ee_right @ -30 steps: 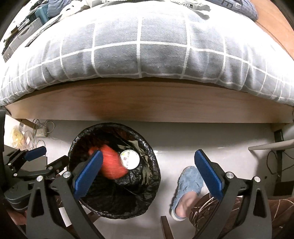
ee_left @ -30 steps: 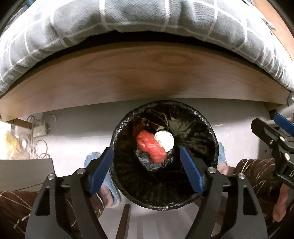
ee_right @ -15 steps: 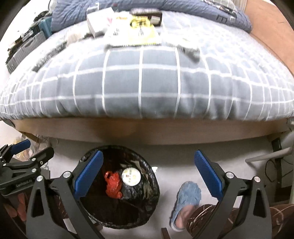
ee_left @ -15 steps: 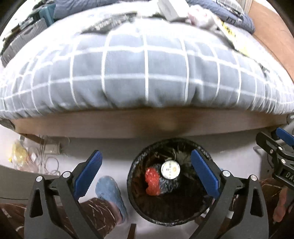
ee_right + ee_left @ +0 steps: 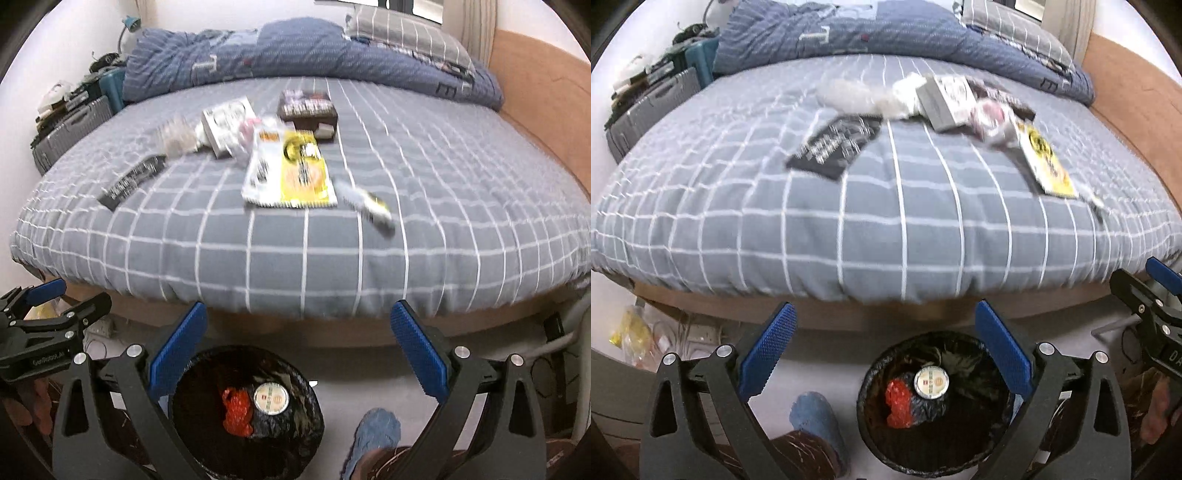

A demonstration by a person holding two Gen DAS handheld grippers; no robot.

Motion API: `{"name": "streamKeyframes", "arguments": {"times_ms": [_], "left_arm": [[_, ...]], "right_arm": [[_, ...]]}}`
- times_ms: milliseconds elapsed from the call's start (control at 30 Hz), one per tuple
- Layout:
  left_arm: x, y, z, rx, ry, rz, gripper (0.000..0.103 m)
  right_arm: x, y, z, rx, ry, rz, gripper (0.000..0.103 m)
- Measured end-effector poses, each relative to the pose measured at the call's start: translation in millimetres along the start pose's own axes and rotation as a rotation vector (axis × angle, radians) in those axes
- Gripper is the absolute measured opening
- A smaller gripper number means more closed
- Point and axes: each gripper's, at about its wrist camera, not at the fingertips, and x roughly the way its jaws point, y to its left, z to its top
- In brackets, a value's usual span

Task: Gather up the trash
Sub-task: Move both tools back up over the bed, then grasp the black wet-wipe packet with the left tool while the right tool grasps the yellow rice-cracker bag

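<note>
Left wrist view: left gripper (image 5: 884, 350) has just been opening, now spread wide with nothing between the jaws, above the bin (image 5: 936, 402) on the floor by the bed's (image 5: 886, 229) near edge. Black wrapper (image 5: 836, 146) lies mid-bed, probably light and crinkly, so pinch an edge.

Right wrist view: right gripper (image 5: 299, 350) is released too. Yellow packet (image 5: 291, 173) lies flat mid-bed, likely slippery; grab a corner.

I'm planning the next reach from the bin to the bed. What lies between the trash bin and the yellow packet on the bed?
In the right wrist view, between the trash bin and the yellow packet: bare floor, the wooden bed frame, then bare checked bedsheet.
</note>
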Motion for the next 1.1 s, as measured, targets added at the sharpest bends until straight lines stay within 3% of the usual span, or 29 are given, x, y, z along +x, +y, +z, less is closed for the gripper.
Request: {"name": "streamKeyframes", "arguments": {"times_ms": [233,567,1100], "left_arm": [[-16,9,24,-0.02,-0.066,0.012,0.097],[-7,25,67,-0.036,-0.106,0.032,0.097],[50,39,129,-0.007,-0.06,0.016,0.097]], "right_arm": [[-11,5,23,-0.01,-0.052,0.019,0.095],[-1,8,61,-0.03,-0.091,0.03,0.095],[73,3,103,-0.023,0.01,0.044,0.091]]}}
